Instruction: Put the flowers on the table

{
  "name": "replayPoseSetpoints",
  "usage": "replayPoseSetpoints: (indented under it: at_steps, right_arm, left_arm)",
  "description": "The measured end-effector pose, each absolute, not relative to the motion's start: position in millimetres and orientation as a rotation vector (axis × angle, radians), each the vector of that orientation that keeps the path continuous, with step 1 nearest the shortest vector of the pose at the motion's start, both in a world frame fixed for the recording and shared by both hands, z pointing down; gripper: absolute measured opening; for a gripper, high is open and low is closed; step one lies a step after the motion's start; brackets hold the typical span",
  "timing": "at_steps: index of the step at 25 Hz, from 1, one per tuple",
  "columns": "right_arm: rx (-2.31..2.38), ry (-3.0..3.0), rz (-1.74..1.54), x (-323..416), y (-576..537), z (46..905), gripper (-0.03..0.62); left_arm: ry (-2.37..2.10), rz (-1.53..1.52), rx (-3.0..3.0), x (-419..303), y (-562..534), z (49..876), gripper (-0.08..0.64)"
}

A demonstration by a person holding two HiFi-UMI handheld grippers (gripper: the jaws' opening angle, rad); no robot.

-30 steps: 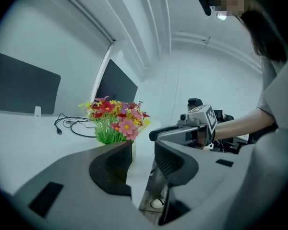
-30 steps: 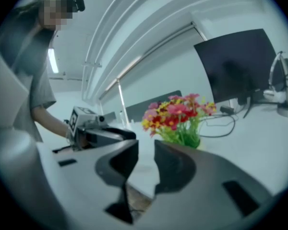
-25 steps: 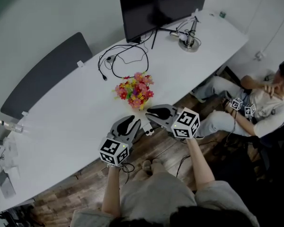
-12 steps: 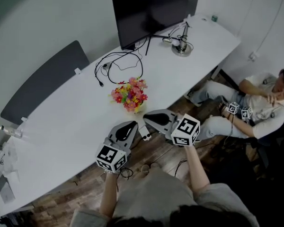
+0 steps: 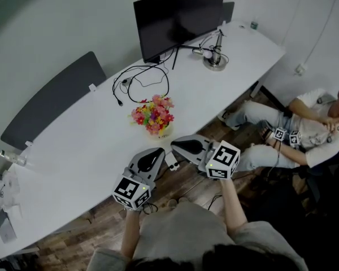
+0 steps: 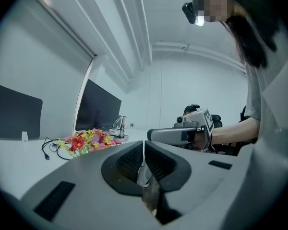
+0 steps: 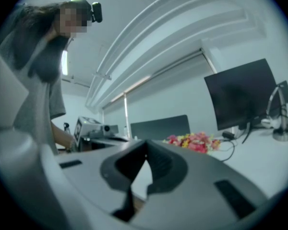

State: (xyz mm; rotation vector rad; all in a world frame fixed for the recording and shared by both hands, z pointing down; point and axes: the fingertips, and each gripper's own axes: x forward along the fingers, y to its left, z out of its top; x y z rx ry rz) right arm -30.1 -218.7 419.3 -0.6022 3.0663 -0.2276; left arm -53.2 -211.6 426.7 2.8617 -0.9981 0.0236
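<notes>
- Head view shows the flowers (image 5: pixel 153 113), a mixed red, pink and yellow bunch, standing upright on the white table (image 5: pixel 73 162) near its front edge, so the task looks done.
- A pale little pot (image 5: pixel 164 132) peeks out under the blooms. It holds the stems, and its inside cannot be seen.
- The bunch stands alone, touching neither gripper and clear of the looped black cables (image 5: pixel 142 79) behind it, which probably helps it stay steady.
- The left gripper (image 5: pixel 160 151) is at the table's front edge, apart from the flowers. Its jaws have just been closing and now meet pad to pad, with nothing between them in the left gripper view.
- The right gripper (image 5: pixel 174 144) sits just beside the left, pointing the same way. Its jaws have also just been closing and are now clenched on nothing but air.
- Both grippers point level toward the bunch. With empty, closed jaws held away from it, they seem to be resting, not reaching.
- Farther back, a dark monitor (image 5: pixel 178 13) and a desk lamp (image 5: pixel 214 58) stand at the table's far end, well apart from the flowers.
- A dark panel (image 5: pixel 51 103) stands behind the table, and a seated person (image 5: pixel 305 137) is off to the right, taking no part.
</notes>
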Motion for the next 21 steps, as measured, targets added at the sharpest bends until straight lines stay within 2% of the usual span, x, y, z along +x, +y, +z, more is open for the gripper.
replayPoseSetpoints:
  at_steps: [21]
  right_arm:
    - [-0.615, 3.053, -0.221, -23.6, -214.8, 417.4, 0.023]
  left_arm:
    - [-0.929, 0.026, 2.901, -42.4, -210.7, 421.3, 0.029]
